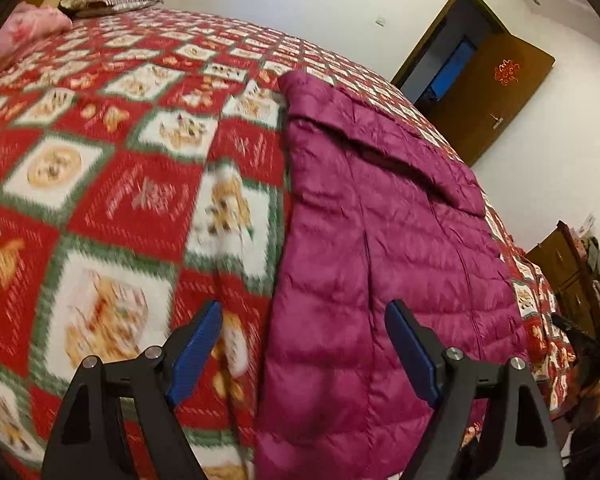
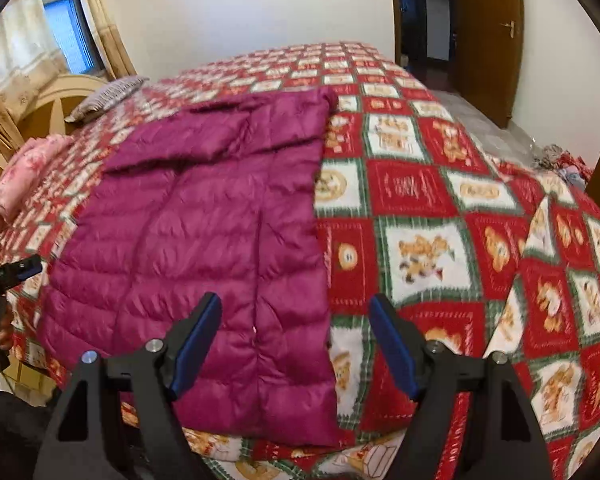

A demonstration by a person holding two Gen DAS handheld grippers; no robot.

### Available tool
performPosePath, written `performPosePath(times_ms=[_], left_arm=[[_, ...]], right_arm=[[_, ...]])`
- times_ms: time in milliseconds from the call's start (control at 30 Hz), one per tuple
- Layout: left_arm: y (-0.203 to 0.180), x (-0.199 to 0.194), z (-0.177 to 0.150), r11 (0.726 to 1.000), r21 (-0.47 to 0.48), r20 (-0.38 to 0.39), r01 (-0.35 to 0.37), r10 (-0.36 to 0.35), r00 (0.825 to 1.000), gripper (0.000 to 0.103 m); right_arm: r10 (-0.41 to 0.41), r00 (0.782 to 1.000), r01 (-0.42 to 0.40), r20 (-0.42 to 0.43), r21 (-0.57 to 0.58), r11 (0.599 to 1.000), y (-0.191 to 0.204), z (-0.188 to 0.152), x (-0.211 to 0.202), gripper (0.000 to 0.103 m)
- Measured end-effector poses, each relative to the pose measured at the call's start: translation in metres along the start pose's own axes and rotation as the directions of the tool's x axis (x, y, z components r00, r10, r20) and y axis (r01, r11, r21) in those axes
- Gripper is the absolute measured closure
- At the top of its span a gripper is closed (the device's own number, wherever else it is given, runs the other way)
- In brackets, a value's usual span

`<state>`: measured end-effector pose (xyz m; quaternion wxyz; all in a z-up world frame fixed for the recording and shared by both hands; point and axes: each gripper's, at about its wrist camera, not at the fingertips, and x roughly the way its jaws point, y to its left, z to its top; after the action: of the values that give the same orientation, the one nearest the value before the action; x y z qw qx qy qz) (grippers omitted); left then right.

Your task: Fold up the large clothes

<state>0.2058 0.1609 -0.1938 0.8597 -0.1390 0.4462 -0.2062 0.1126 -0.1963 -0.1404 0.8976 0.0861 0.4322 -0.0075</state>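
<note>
Both grippers, left gripper [image 1: 304, 354] and right gripper [image 2: 296, 344], are hovering with jaws spread above the magenta quilted jacket [image 2: 204, 248], which is lying flat on the bed [image 2: 440, 208], ready for folding.

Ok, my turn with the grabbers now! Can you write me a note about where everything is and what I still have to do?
Left gripper: open, holding nothing, above the jacket's left edge.
Right gripper: open, holding nothing, above the jacket's right bottom corner.
The purple puffer jacket lies flat on the red checked bedspread, its sides looking folded in to a long rectangle, bottom hem nearest you.
A pillow and a pink bundle sit by the headboard, out of the way.
Probably left: take both bottom corners and fold the jacket up toward the collar.
</note>
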Motion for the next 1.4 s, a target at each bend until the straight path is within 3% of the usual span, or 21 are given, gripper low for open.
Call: performPosePath(times_ms=[167,333,433,567,700,733,767,833,867,900,967,1133,1267,1400], left_arm=[[-0.018,-0.001,-0.014,0.996,0.086,-0.004,-0.036,0.037,0.999,0.02],[-0.016,0.013,-0.036,0.98,0.165,-0.053,-0.113,0.123,0.991,0.019],[-0.023,0.009,-0.045,0.966,0.216,-0.013,-0.14,0.146,0.989,0.019],[-0.032,0.015,-0.059,0.947,0.284,-0.031,-0.148,0.163,0.986,0.017],[-0.034,0.01,-0.062,0.956,0.286,-0.079,-0.068,0.094,0.992,0.017],[-0.032,0.009,-0.061,0.96,0.276,-0.082,-0.056,0.081,0.993,0.023],[-0.03,0.008,-0.061,0.962,0.268,-0.085,-0.049,0.075,0.994,0.038],[-0.028,0.008,-0.061,0.966,0.252,-0.086,-0.057,0.081,0.993,0.055],[-0.025,0.006,-0.06,0.969,0.24,-0.085,-0.05,0.072,0.994,0.062],[-0.021,0.003,-0.06,0.976,0.216,-0.089,-0.02,0.04,0.995,0.065],[-0.016,0.002,-0.059,0.983,0.181,-0.095,0.01,0.008,0.995,0.081],[-0.02,-0.005,-0.058,0.988,0.147,-0.072,0.042,-0.032,0.997,0.096],[-0.03,-0.026,-0.052,0.983,0.151,-0.01,0.107,-0.106,0.994,0.097],[-0.035,-0.05,-0.045,0.972,0.151,0.052,0.182,-0.192,0.98,0.098]], right_arm=[[0.028,0.996,-0.025,-0.084,0.034,0.999,-0.003,-0.028,0.031,0.025],[-0.015,0.992,0.012,-0.124,-0.022,1.0,0.007,-0.046,0.046,0.024],[0.002,0.989,-0.013,-0.15,-0.075,0.997,0.017,-0.051,0.048,0.024],[-0.001,0.981,-0.026,-0.192,-0.138,0.99,0.029,-0.06,0.058,0.025],[0.01,0.98,-0.034,-0.199,-0.116,0.993,0.029,-0.067,0.064,0.028],[0.015,0.98,-0.037,-0.198,-0.112,0.993,0.028,-0.067,0.063,0.032],[0.017,0.98,-0.04,-0.199,-0.111,0.993,0.028,-0.067,0.063,0.044],[0.034,0.978,-0.056,-0.204,-0.104,0.993,0.025,-0.066,0.06,0.063],[0.051,0.977,-0.071,-0.205,-0.09,0.993,0.023,-0.064,0.058,0.078],[0.071,0.976,-0.088,-0.205,-0.075,0.993,0.021,-0.063,0.056,0.084],[0.096,0.976,-0.107,-0.194,-0.048,0.993,0.019,-0.061,0.051,0.087],[0.131,0.982,-0.133,-0.137,-0.006,0.991,0.018,-0.061,0.033,0.09],[0.197,0.978,-0.195,-0.063,0.041,0.98,0.011,-0.056,0.007,0.091],[0.256,0.967,-0.255,-0.001,0.059,0.965,0.009,-0.05,-0.018,0.091]])
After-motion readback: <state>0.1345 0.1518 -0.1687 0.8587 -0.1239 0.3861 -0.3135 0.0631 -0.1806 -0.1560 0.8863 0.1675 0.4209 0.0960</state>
